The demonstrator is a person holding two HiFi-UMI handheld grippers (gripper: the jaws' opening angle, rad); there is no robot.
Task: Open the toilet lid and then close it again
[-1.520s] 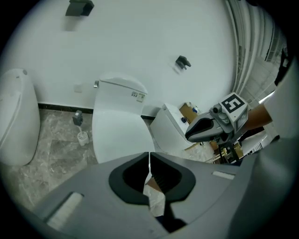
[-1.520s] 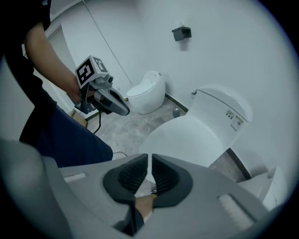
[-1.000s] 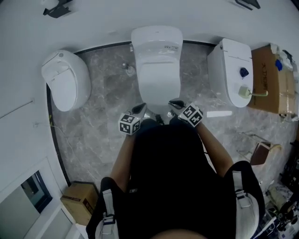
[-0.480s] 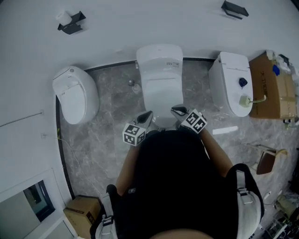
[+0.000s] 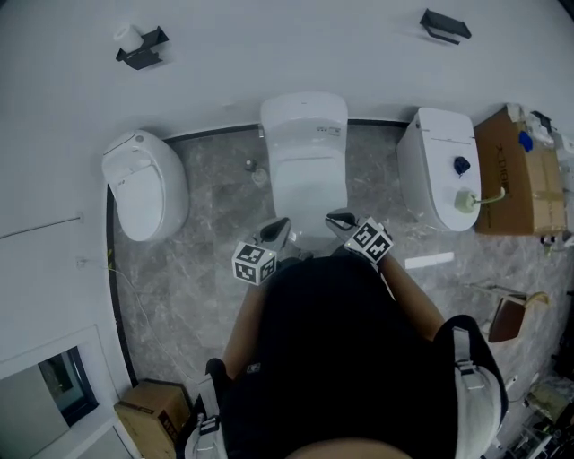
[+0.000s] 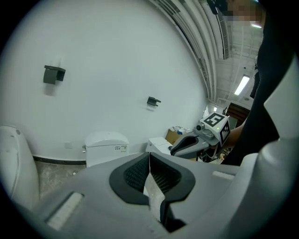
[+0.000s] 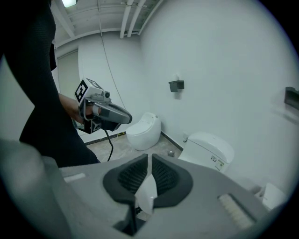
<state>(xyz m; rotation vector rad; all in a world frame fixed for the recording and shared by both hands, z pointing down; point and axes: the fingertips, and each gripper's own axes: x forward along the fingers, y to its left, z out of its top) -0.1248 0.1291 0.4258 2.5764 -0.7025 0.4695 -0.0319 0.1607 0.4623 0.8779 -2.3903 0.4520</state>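
Standing right in front of the middle toilet, dressed in black clothes, with a tool in each hand. Down flat and shut on that toilet: the lid. Held out near the front end of the toilet, side by side with a gap between: the left gripper and the right gripper. Hard to tell from above whether touching the toilet or not. In the left gripper view, with jaws pressed tight together, tips meeting, nothing held. In the right gripper view, much the same, with jaws narrow, tips meeting, nothing held. Both tipped a little down and aimed toward the white wall behind the toilet. Off to the left, a round toilet shaped like an egg, well apart from the middle one. Off to the right, a third toilet, and just beside it a big brown box. Under all of them, a grey stone floor. Up on the wall, a black holder with something small and white on it, and farther right a second black holder. Down in the near left corner, a small brown box.
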